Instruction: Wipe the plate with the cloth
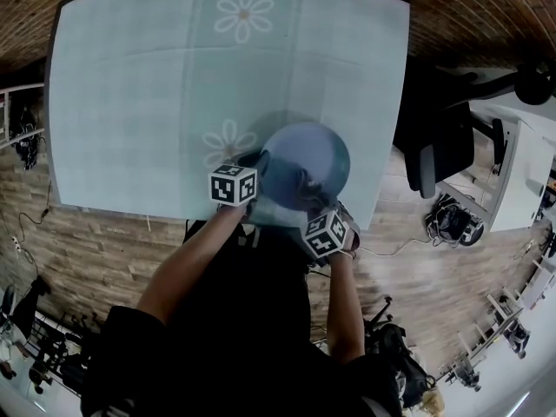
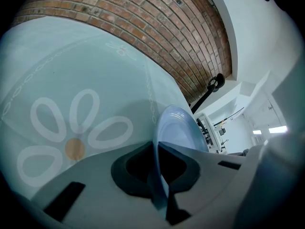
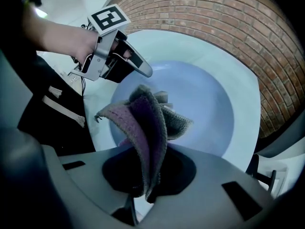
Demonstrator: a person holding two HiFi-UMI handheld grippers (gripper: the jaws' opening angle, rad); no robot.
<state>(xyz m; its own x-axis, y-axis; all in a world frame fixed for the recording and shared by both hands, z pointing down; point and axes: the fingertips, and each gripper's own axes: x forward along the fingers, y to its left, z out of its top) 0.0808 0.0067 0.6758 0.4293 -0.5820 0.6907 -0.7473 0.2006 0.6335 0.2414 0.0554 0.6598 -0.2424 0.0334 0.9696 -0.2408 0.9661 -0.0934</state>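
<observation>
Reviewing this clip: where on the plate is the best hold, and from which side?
Its thin rim, edge-on from the person's left, as the left gripper holds the plate now. The wide, shallow face gives nothing else to pinch, and this leaves it free for the cloth.

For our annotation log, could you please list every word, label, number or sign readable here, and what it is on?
None: no words or numbers can be read.
The left gripper and right gripper carry only black-and-white square markers.
The tablecloth shows only flower prints; the plate and the cloth are plain.
</observation>
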